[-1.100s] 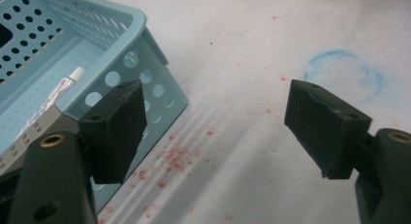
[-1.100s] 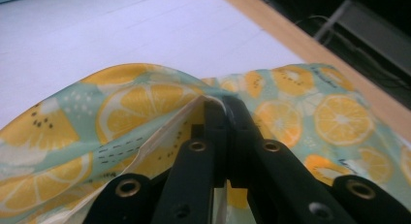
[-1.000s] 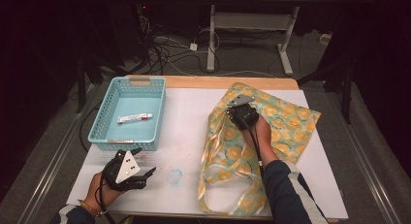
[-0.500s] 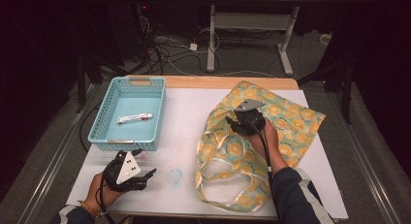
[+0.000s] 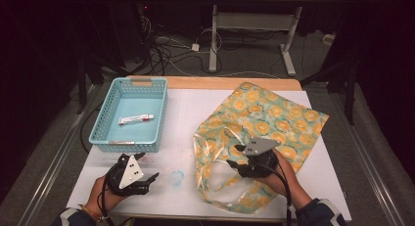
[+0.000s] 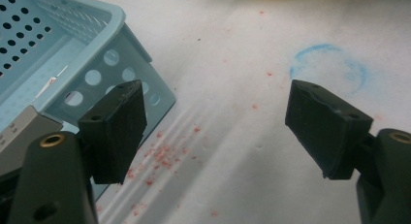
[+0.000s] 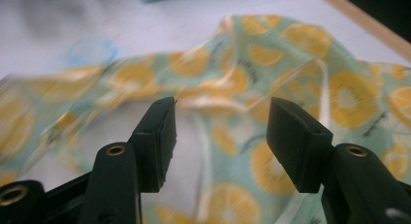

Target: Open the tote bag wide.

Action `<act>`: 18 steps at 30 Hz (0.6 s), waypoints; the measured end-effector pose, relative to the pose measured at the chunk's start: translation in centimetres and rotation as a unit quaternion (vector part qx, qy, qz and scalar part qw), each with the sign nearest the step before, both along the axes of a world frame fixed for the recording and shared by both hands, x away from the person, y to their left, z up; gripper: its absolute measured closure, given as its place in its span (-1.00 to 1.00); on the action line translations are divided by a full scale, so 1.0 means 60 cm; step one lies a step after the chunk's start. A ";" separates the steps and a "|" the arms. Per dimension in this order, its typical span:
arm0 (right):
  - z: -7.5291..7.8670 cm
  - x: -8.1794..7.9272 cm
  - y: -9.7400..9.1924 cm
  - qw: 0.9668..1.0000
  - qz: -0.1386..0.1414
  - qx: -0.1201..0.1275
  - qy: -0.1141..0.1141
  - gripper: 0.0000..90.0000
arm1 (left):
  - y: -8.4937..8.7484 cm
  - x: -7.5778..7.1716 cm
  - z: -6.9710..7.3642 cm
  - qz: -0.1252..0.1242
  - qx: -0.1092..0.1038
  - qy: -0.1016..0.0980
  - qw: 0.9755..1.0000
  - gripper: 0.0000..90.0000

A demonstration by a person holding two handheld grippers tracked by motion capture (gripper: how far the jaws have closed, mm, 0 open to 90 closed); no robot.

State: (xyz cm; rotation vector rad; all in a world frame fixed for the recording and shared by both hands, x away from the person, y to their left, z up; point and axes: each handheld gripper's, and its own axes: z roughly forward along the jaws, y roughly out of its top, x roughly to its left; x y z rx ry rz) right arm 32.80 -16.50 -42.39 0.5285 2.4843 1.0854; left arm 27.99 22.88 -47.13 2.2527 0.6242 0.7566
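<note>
— So, where do we stand, starting from my side of the table?

— Nearest me, my left gripper [image 5: 147, 179] rests low on the white table [image 5: 186, 118], jaws spread wide with nothing between them (its own view shows bare tabletop, red specks and a faint blue ring mark [image 6: 328, 69] between the pads). It sits just in front of the blue basket [image 5: 100, 130].

— And the right?

— My right gripper [image 5: 234, 160] is over the near part of the orange-print bag [image 5: 274, 113], by the mouth. Its jaws have just been opening, and in the right gripper view they stand apart with the cloth behind them, not pinched; nothing is held. Earlier frames put this gripper further up the bag, so it has come back toward me, and the bag's mouth now gapes wider, with the pale handles [image 5: 215, 199] looped loosely near the table's front edge.

— So the bag is ready?

— I judge it opened out, or close to it. That seems the part done.

— What is left?

— Further off, the small tube [image 5: 135, 120] lies flat inside the basket, untouched. If the job is to pack the bag, that has not begun: the tube has yet to be picked up and carried across. I cannot tell whether anything already lies inside the bag; the folds hide it.
</note>
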 end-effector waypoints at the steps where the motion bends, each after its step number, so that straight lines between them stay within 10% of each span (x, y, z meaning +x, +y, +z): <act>1: -0.002 -0.008 -0.004 1.000 0.001 0.003 0.003 -0.06 | -0.001 -0.001 0.000 -0.002 0.001 0.000 1.000 -0.51; 14: -0.058 -0.032 0.006 0.994 0.074 -0.060 0.047 -0.39 | -0.003 -0.001 -0.003 -0.005 0.008 0.004 1.000 -0.51; 18: -0.076 -0.026 0.011 0.991 0.075 -0.099 0.050 -0.01 | -0.002 0.000 -0.004 -0.004 0.007 0.004 1.000 -0.51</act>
